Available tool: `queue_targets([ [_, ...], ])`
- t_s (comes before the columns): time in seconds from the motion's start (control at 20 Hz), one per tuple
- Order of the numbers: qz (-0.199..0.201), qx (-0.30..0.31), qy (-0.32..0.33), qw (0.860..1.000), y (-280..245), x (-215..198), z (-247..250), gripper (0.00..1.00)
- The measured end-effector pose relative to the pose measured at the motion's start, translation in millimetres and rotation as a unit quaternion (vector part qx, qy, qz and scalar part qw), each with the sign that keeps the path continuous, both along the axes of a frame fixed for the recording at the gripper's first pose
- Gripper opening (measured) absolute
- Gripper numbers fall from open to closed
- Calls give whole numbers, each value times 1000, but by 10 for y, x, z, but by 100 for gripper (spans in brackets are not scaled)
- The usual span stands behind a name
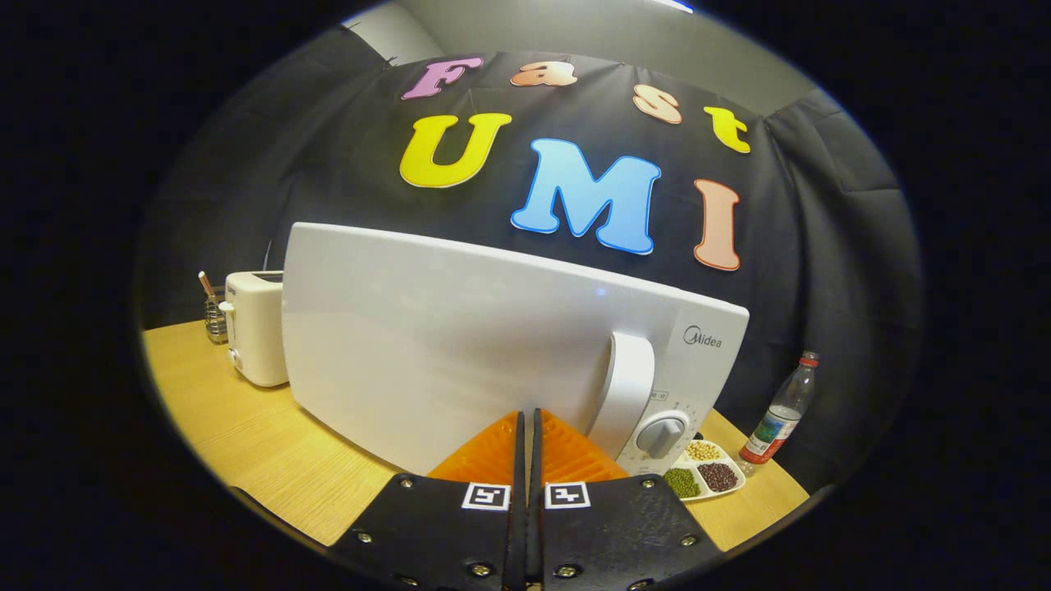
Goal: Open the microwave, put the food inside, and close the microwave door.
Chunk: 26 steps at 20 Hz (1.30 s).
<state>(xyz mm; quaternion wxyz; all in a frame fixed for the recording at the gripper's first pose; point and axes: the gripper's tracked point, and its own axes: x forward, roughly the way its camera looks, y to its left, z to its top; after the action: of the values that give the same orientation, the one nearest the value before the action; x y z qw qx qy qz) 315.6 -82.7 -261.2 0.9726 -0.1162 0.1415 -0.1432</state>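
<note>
Closed fingers face the shut microwave door, its handle just ahead and to their right.

The gripper point(526, 423) is clenched on nothing, fingertips close against the microwave point(460, 345) door. The handle point(624, 386) runs upright beside the dial point(661, 435). The sectioned food dish point(706, 476) lies near the table's point(246, 435) right edge, beside a bottle point(780, 410).

The wooden table point(246, 435) carries a microwave point(460, 345), toaster point(254, 328), bottle point(780, 414) and divided dish point(706, 476).
</note>
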Motion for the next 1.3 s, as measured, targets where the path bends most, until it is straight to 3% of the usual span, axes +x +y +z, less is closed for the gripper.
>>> queue_targets([
  [0.25,3,-12,-10,1000,-66,119,-61,3],
  [0.5,25,57,-14,998,160,-226,223,2],
  [0.9,99,86,-73,989,728,-1325,1019,2],
  [1.3,121,141,-68,980,984,-2385,1658,2],
])
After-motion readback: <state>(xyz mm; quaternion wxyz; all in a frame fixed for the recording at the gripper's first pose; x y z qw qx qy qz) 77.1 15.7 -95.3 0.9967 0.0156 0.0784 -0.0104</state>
